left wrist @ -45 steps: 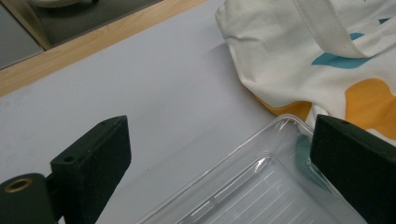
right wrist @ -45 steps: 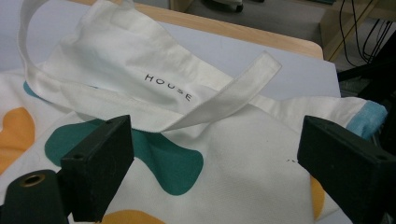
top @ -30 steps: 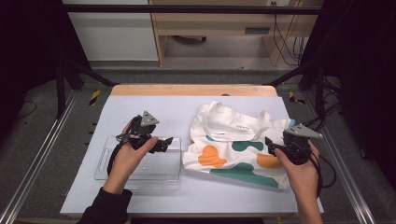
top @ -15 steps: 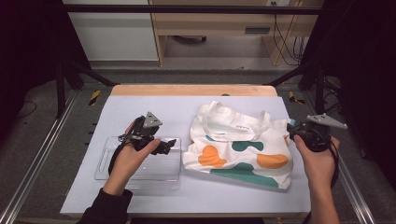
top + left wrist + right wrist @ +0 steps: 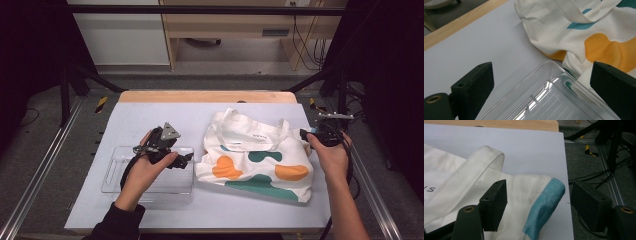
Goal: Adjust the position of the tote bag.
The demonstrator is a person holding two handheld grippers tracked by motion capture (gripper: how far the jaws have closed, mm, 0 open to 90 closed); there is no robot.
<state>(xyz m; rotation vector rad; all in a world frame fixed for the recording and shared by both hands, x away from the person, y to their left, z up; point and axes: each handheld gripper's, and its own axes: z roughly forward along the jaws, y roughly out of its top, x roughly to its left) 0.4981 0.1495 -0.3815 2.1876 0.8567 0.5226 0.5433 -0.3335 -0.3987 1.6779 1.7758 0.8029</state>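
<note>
A cream tote bag (image 5: 255, 155) with orange and teal blobs lies flat on the right half of the white table. A clear plastic tray (image 5: 112, 175) sits to its left. My left gripper (image 5: 186, 160) hovers over the tray's right end and points at the bag. In the left gripper view it (image 5: 541, 85) is open, with the tray corner (image 5: 554, 100) and the bag edge (image 5: 579, 25) between the jaws. My right gripper (image 5: 304, 134) is at the bag's far right corner. In the right gripper view it (image 5: 541, 205) is open, straddling a teal corner patch (image 5: 545, 202), beside a handle strap (image 5: 474, 172).
The white table top (image 5: 150, 115) has a wooden far edge (image 5: 207, 96). Metal frame rails (image 5: 40, 165) run along both sides. The table's right edge (image 5: 565, 170) lies close to the right gripper, with dark floor and cables (image 5: 599, 170) beyond it.
My right gripper has moved from the bag's near right side toward its far right corner. The left gripper has stayed over the tray.
</note>
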